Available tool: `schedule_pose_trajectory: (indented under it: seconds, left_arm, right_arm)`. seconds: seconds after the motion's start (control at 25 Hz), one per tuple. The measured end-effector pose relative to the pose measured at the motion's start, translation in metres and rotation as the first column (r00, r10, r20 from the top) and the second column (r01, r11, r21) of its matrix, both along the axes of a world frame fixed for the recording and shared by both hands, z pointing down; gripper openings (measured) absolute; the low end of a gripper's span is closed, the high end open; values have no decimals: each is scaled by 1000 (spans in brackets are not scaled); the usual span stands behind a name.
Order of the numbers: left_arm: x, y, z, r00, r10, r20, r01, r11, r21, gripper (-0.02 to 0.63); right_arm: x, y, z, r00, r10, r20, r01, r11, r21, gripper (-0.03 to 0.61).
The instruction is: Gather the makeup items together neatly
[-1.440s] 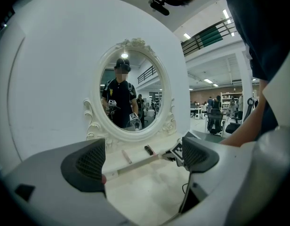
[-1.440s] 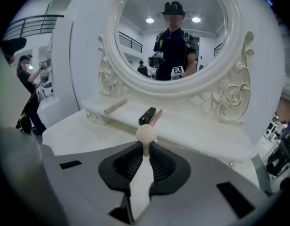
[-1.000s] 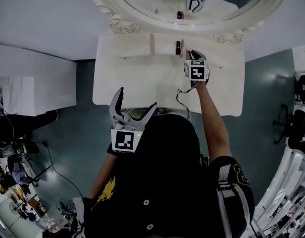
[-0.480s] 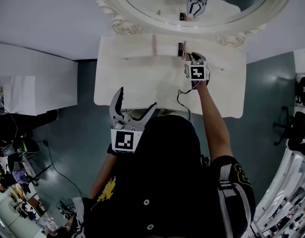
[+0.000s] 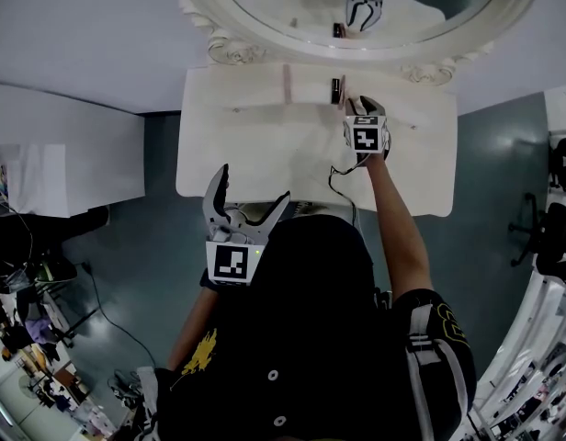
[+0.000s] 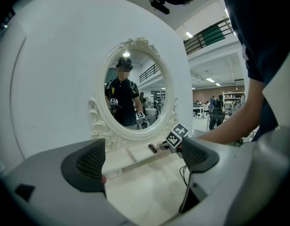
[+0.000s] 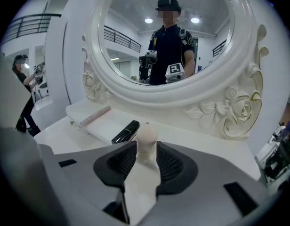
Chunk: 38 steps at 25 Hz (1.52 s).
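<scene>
Right gripper view, fingers (image 7: 175, 166) just opening around pale sponge (image 7: 146, 140)

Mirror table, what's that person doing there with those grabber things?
A person is tidying makeup on the white dressing table with two hand-held grippers. The right gripper has a pale makeup sponge standing between its jaws, beside a black lipstick tube. The jaws have just been opening, apparently letting it go. A pink stick lies further left. The left gripper hangs open and empty by the table's front edge.
</scene>
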<state>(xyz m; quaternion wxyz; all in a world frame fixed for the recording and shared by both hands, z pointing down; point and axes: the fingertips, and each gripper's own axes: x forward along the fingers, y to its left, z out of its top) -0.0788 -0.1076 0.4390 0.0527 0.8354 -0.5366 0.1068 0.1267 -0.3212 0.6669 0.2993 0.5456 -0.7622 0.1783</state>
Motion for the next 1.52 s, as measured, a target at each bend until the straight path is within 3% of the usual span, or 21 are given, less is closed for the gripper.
schedule_pose_trajectory:
  seconds: [0.16, 0.32, 0.48, 0.6, 0.72, 1.0, 1.24, 1.52]
  left_arm:
    - [-9, 1, 4, 1000, -15, -11, 15, 1000, -22, 520]
    - [-21, -1, 5, 999, -23, -29, 22, 999, -25, 520]
    - [-37, -4, 9, 999, -23, -24, 21, 999, -46, 520]
    - [-50, -9, 4, 999, -32, -35, 31, 999, -31, 520]
    - [-68, -11, 3, 999, -42, -22, 41, 998, -49, 520]
    - [-109, -21, 5, 995, -89, -34, 86, 993, -76, 520]
    - [-123, -31, 7, 997, -73, -21, 71, 993, -94, 520]
    - [-122, -40, 18, 999, -42, -10, 40, 991, -131, 520]
  right_arm:
    - [-3, 4, -7, 1000, 21, -7, -21, 1000, 4, 195]
    - [-7, 10, -42, 992, 110, -64, -101, 987, 127, 218]
    - [-58, 17, -76, 997, 80, -19, -74, 975, 209, 218]
    - [-105, 21, -72, 998, 33, 50, -42, 983, 178, 205]
    - [-139, 21, -56, 999, 30, 42, -35, 989, 142, 170]
    - [-187, 14, -11, 995, 45, 90, -44, 999, -14, 170]
    - [-194, -3, 5, 986, 134, 95, -128, 989, -70, 150]
    - [-187, -7, 14, 972, 212, 97, -204, 975, -89, 81]
